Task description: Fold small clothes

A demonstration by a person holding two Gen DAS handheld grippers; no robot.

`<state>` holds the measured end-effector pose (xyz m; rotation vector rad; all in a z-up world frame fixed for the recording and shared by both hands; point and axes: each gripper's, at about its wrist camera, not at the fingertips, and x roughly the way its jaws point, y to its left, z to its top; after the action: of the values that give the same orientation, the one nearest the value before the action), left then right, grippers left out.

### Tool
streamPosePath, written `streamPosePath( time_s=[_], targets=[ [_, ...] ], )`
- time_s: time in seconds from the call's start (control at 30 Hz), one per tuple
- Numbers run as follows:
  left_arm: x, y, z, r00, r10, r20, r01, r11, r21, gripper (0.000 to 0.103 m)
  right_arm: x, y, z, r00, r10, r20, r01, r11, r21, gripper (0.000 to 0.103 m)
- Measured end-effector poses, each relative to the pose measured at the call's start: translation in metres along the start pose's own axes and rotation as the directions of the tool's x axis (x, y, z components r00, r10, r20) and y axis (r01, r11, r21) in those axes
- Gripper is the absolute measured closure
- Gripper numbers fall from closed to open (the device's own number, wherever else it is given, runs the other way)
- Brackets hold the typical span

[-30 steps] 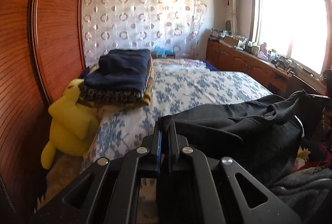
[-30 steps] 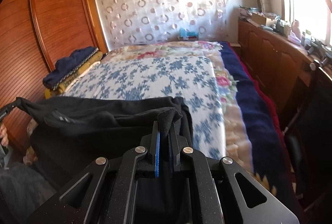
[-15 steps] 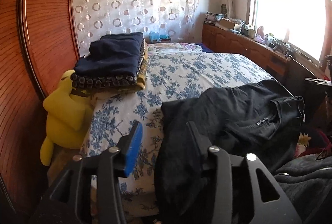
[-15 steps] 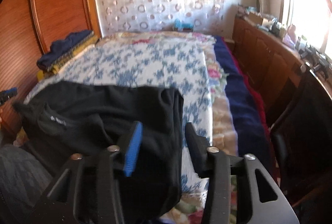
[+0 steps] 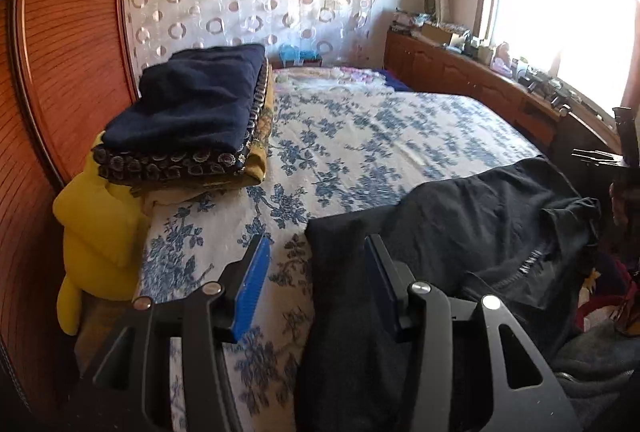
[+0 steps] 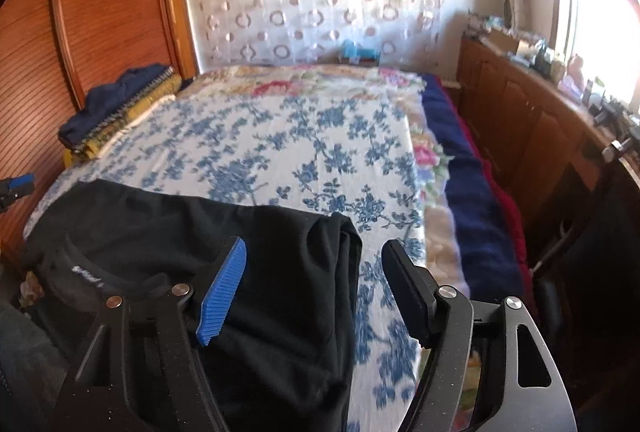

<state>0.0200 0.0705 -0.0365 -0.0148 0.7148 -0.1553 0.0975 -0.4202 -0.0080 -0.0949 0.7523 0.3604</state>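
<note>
A black garment (image 5: pixel 460 232) lies spread across the near end of the bed, its collar label facing up (image 6: pixel 86 278). My left gripper (image 5: pixel 316 272) is open over the garment's left edge; the cloth lies between the jaws and the pads do not press on it. In the right wrist view the garment (image 6: pixel 180 232) fills the lower left. My right gripper (image 6: pixel 316 252) hangs over its right edge, jaws opening wide, and neither pad touches the cloth. At the left edge of that view one blue pad of the left gripper (image 6: pixel 18 183) shows.
The bed carries a blue floral sheet (image 5: pixel 380 135). A stack of folded blankets (image 5: pixel 192 119) sits at its far left beside a yellow plush toy (image 5: pixel 96 224) and a wooden panel (image 5: pixel 60 51). Wooden cabinets (image 6: pixel 520 119) with clutter run under the window, and a navy blanket (image 6: pixel 460 171) edges the bed.
Both grippers were shut on the black garment, holding it stretched above the bed. Both have opened and sunk, and the garment now lies flat on the sheet.
</note>
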Motion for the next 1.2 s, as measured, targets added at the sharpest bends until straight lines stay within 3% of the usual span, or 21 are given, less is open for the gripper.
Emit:
streamPosePath(
  time_s=[0.07, 0.33, 0.53, 0.8, 0.97, 1.0, 1.07, 1.13, 1.2],
  targets=[
    [0.011, 0.001, 0.005, 0.999, 0.020, -0.026, -0.020, 1.000, 0.010, 0.055, 0.021, -0.007, 0.002, 0.999, 0.020, -0.037, -0.019, 1.000, 0.013, 0.031],
    [0.045, -0.003, 0.014, 0.994, -0.039, -0.106, 0.041, 0.999, 0.018, 0.055, 0.070, -0.015, 0.000, 0.991, 0.016, -0.134, -0.012, 1.000, 0.026, 0.031],
    [0.070, 0.003, 0.007, 0.982, -0.074, -0.174, 0.072, 0.997, -0.020, 0.055, 0.080, -0.017, -0.003, 0.987, 0.009, -0.160, -0.005, 1.000, 0.026, 0.030],
    [0.075, 0.005, 0.003, 0.977, -0.099, -0.188, 0.093, 0.995, -0.038, 0.055, 0.082, -0.006, -0.004, 0.986, 0.003, -0.169, -0.006, 1.000, -0.020, 0.032],
    [0.073, 0.006, 0.004, 0.972, -0.147, -0.181, 0.140, 0.989, -0.052, 0.057, 0.080, 0.005, -0.003, 0.982, 0.033, -0.185, -0.043, 0.998, -0.050, 0.067],
    [0.073, 0.005, 0.003, 0.970, -0.159, -0.182, 0.152, 0.987, -0.052, 0.066, 0.079, 0.006, -0.003, 0.981, 0.053, -0.186, -0.063, 0.997, -0.048, 0.071],
    [0.072, 0.002, 0.003, 0.964, -0.187, -0.187, 0.181, 0.982, -0.047, 0.077, 0.078, 0.009, -0.005, 0.980, 0.075, -0.186, -0.086, 0.995, -0.048, 0.088],
    [0.068, -0.002, 0.002, 0.958, -0.215, -0.189, 0.211, 0.977, -0.044, 0.094, 0.076, 0.014, -0.006, 0.979, 0.087, -0.185, -0.099, 0.994, -0.054, 0.091],
    [0.054, -0.006, 0.003, 0.965, -0.224, -0.140, 0.221, 0.975, -0.036, 0.096, 0.072, 0.018, -0.008, 0.980, 0.095, -0.175, -0.103, 0.994, -0.041, 0.092]
  ],
)
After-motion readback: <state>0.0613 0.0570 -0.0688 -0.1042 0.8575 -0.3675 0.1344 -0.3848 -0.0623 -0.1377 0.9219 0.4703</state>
